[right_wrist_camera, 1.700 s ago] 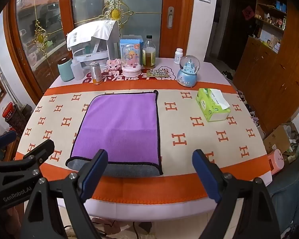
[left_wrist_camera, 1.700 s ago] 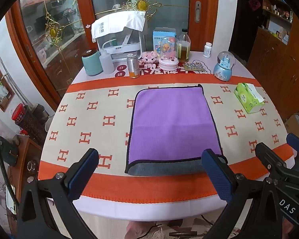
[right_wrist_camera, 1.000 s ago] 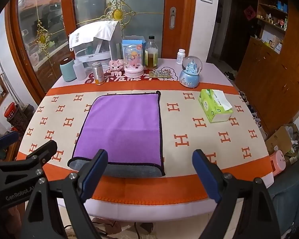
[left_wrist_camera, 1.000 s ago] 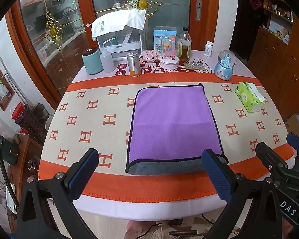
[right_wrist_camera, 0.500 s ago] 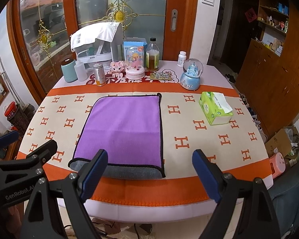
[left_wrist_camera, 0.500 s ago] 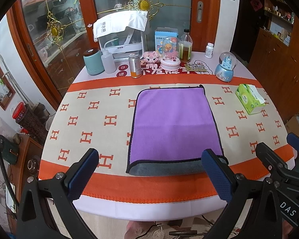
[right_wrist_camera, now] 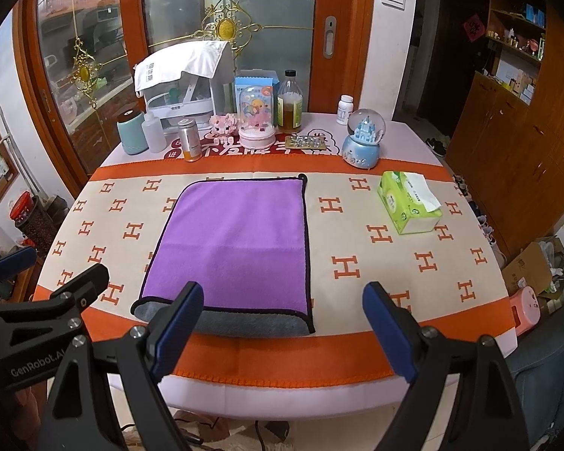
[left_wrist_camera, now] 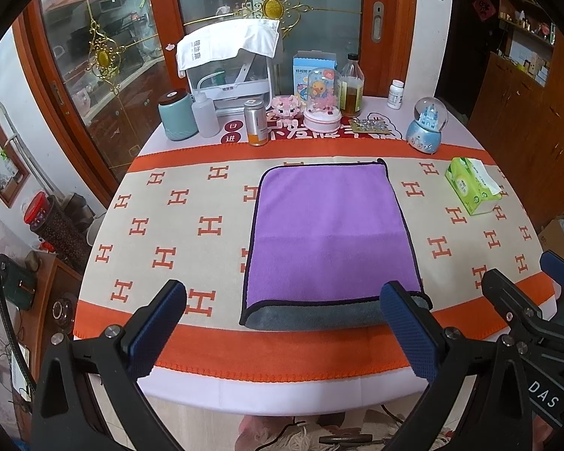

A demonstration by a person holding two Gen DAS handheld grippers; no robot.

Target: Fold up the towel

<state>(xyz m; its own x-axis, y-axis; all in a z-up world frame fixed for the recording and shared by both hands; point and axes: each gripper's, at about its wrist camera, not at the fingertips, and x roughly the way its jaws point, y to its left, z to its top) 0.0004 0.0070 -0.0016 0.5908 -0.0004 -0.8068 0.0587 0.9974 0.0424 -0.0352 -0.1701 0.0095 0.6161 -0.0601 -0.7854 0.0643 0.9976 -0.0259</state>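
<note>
A purple towel (left_wrist_camera: 331,233) lies folded, flat, mid-surface (left_wrist_camera: 169,225); at the far edge a bottle (right_wrist_camera: 290,103) holds amber liquid. Both the left gripper (left_wrist_camera: 282,323) and right gripper (right_wrist_camera: 282,323) hover near, jaws wide, empty. Since earlier, the towel hasn't moved.

- Left black two-finger gripper with blue pads (left_wrist_camera: 282,329) — jaws spread wide, holding nothing.
- Right black two-finger gripper with blue pads (right_wrist_camera: 284,325) — jaws equally wide, empty, level beside the left one.
</note>
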